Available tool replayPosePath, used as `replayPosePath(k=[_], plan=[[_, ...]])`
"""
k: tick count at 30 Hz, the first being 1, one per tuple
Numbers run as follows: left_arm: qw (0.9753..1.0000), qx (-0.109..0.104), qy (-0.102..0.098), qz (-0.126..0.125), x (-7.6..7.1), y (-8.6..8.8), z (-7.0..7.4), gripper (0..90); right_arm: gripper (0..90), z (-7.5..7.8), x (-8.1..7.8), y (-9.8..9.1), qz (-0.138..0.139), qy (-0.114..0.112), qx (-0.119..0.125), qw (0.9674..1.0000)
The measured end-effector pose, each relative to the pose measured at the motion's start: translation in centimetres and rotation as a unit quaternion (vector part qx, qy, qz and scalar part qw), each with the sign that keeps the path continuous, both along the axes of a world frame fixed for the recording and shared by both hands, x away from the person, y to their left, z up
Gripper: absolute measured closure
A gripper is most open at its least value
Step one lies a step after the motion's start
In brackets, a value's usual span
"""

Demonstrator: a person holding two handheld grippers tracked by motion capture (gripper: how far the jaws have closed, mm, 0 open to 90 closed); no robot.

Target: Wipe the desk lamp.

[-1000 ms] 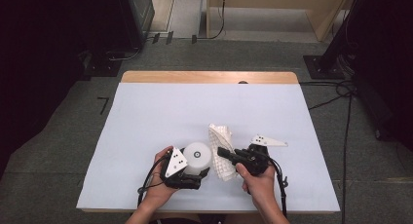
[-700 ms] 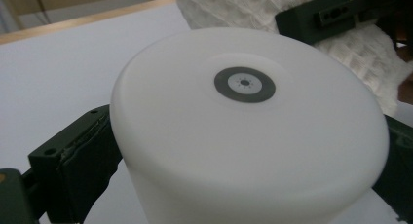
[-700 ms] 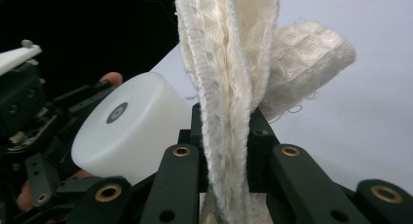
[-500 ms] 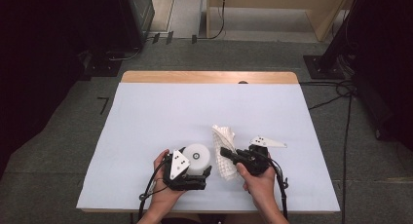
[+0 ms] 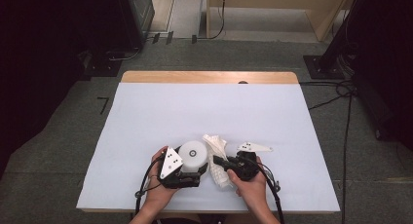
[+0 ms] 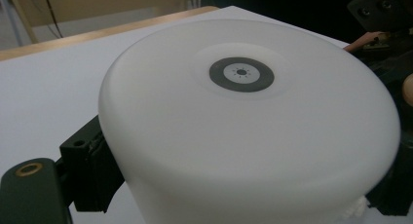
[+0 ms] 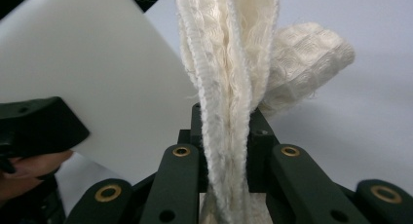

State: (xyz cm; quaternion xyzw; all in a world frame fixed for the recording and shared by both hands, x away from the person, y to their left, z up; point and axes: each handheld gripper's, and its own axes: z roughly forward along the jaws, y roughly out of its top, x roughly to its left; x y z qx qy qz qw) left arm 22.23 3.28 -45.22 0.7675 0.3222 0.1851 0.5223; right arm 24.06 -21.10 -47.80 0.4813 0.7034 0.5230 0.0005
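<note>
High view: a white tub (image 5: 193, 155) is gripped by the left tongs (image 5: 184, 173); a cream cloth (image 5: 216, 158) is clamped in the right tongs (image 5: 223, 163), just beside the tub.

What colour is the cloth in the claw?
Creamy white, with a waffle weave; the cloth shows best in the right gripper view.

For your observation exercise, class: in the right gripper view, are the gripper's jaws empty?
No: the right gripper is shut on a folded white cloth, which rises from between its two black jaws.
</note>
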Motion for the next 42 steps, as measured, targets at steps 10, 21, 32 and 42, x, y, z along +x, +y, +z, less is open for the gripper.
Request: replayPosePath(k=[10,21,32,42], plan=[[0.9999,0.01,0.004,-0.01,-0.1,-0.2,-0.7,8.8,80.0,2.7,-0.8,-0.4,0.005,-0.042,0.052,0.9977],[0.9997,0.008,-0.007,-0.02,-0.3,-0.1,0.0,8.8,79.9,3.3,-1.0,-0.8,0.01,-0.047,0.058,0.9971],[0.9996,0.01,-0.014,-0.024,-0.3,0.0,0.3,8.9,79.9,1.7,-0.6,-0.4,0.006,-0.043,0.018,0.9989],[0.9994,0.013,-0.013,-0.029,0.0,0.0,0.1,8.9,79.8,5.0,-1.6,-0.7,0.013,-0.088,0.055,0.9945]])
